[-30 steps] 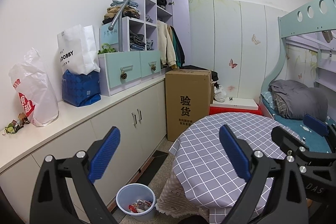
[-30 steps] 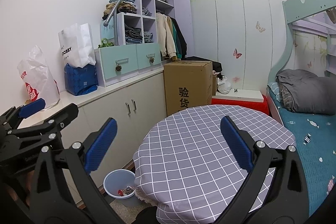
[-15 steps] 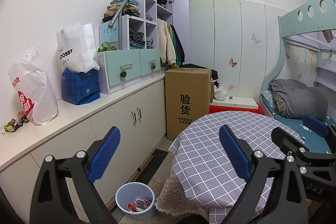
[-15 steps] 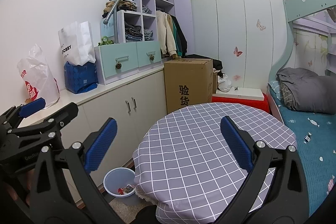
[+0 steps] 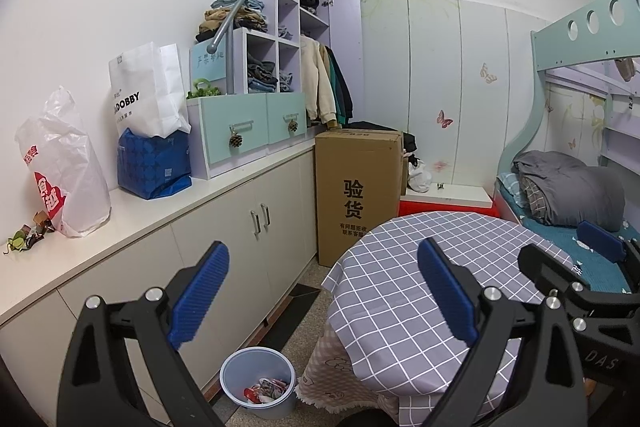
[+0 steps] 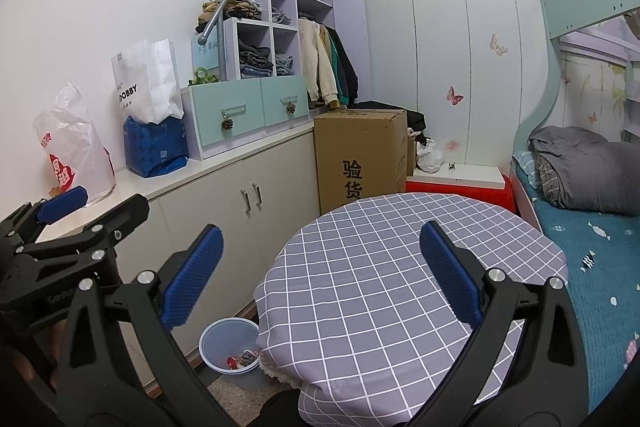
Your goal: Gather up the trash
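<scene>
The left gripper (image 5: 322, 291) is hovering with its blue pads spread wide, gripping nothing, above the gap between the cabinet and the round table (image 5: 400, 291). The right gripper (image 6: 320, 271) is also gaping wide and empty over the checked tablecloth. A pale blue bin (image 5: 259, 383) is sitting on the floor just beside the table's edge, holding crumpled wrappers. More trash (image 5: 28, 233), seemingly wrappers though small in view, is lying on the long white table (image 5: 132, 217) next to a white plastic bag (image 5: 64, 167).
</scene>
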Demonstrator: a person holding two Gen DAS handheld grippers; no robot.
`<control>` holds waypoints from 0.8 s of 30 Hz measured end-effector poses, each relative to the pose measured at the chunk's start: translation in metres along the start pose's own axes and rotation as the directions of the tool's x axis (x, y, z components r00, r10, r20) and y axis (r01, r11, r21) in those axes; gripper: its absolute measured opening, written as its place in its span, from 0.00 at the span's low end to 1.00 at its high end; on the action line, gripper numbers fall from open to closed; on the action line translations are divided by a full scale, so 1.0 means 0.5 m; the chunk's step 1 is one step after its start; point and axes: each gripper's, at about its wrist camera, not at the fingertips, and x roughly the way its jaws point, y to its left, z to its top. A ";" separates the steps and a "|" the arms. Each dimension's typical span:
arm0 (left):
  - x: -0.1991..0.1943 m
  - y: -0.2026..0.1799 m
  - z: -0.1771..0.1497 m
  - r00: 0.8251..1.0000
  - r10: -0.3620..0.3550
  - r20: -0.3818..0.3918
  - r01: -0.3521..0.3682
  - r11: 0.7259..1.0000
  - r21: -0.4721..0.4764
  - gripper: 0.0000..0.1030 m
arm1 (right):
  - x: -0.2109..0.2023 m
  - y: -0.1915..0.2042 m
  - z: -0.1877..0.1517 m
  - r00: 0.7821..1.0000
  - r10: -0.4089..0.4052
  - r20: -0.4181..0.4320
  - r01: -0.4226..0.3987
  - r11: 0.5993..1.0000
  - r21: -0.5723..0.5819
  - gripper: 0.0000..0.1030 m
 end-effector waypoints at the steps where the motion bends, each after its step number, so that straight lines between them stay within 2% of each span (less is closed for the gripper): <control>1: 0.001 -0.001 -0.002 1.000 0.000 0.000 0.000 1.000 0.000 0.90 | 0.000 0.000 -0.002 1.000 -0.001 0.000 0.001 1.000 0.000 0.94; 24: 0.002 -0.012 -0.007 1.000 -0.001 -0.003 0.001 1.000 0.005 0.90 | -0.003 -0.015 -0.016 1.000 -0.001 -0.007 0.001 1.000 0.007 0.94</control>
